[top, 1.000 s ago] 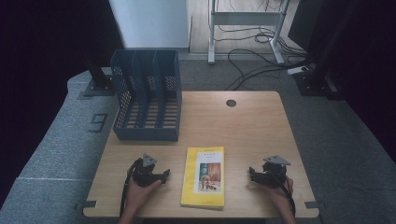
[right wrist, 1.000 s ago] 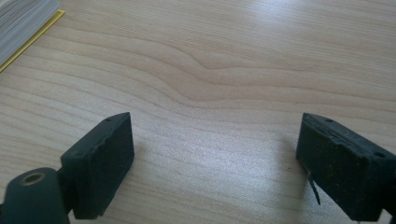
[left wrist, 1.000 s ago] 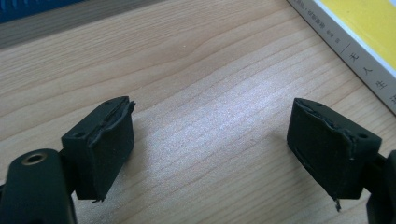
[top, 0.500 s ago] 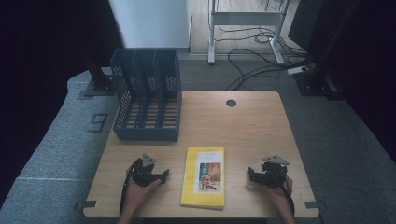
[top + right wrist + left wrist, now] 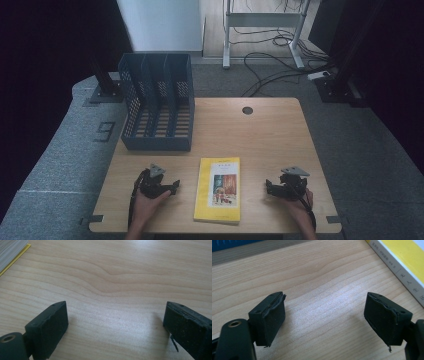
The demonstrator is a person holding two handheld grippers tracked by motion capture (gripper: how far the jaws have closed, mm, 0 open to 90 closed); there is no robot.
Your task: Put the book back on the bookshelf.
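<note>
Book [image 5: 218, 188]: flat on table [image 5: 260, 130], just in front of file rack [image 5: 156, 102], long axis running toward rack | left gripper [image 5: 172, 187]: left of book, jaws spread, empty | right gripper [image 5: 269, 187]: right of book, jaws spread, empty | nearer: left (judged, slightly).

The yellow book [image 5: 218, 189] lies flat on the wooden surface [image 5: 260, 135] between the left claw [image 5: 172, 187] and the right claw [image 5: 270, 187], with a strip of bare wood open on each side of it. The blue file rack [image 5: 157, 102] stands at the far left and blocks that corner, its near wall a little beyond the left claw. The far right half of the surface lies open, and both claws have bare wood between their spread jaws.
</note>
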